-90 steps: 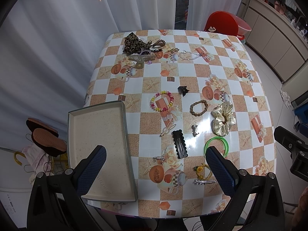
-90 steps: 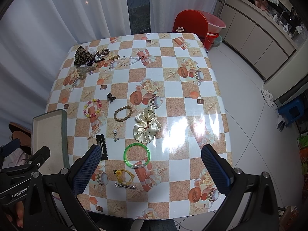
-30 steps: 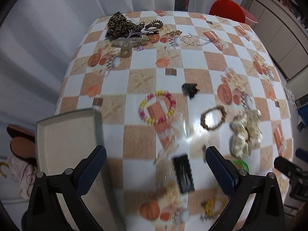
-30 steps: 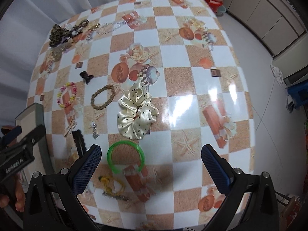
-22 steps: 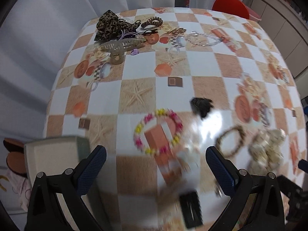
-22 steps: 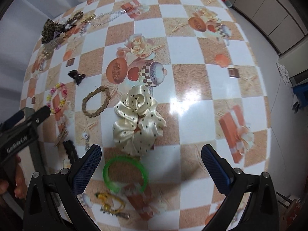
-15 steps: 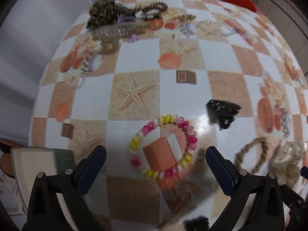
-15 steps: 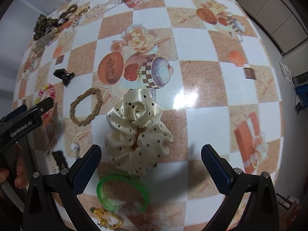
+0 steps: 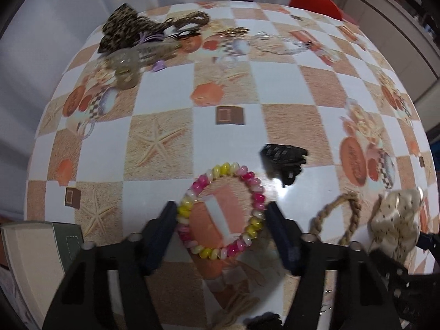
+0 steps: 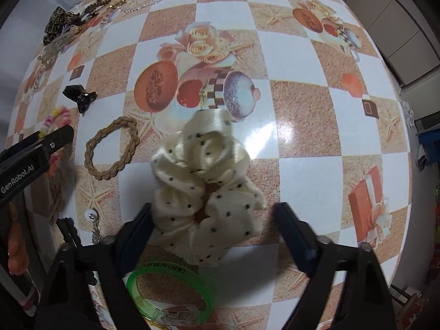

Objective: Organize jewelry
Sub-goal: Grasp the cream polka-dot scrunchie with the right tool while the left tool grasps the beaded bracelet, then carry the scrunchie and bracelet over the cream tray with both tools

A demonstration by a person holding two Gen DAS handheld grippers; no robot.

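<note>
Left-wrist footage looks down on a glossy checked oilcloth table printed with starfish, fruit and roses, where the left gripper straddles a round bracelet of pink, yellow and white glassy beads; its two dark, textured fingers stand on either side of the ring, touching or nearly touching the beads, so the jaws are narrowed around it but whether they press it cannot be told. Just beyond the bracelet to the right lies a small black plastic claw clip, and further right a tan braided cord loop sits beside a cream satin scrunchie with dark dots. At the far left edge a heap gathers a leopard-print fabric piece, a translucent glittery hair claw and a clear beaded chain. A pale flat tray with a grey-green rim shows at the near left corner. Right-wrist footage shows the right gripper spread wide around the crumpled scrunchie, its left finger against the fabric, the right finger apart from it. A translucent green plastic bangle lies just near of the scrunchie, the braided loop to its left.
</note>
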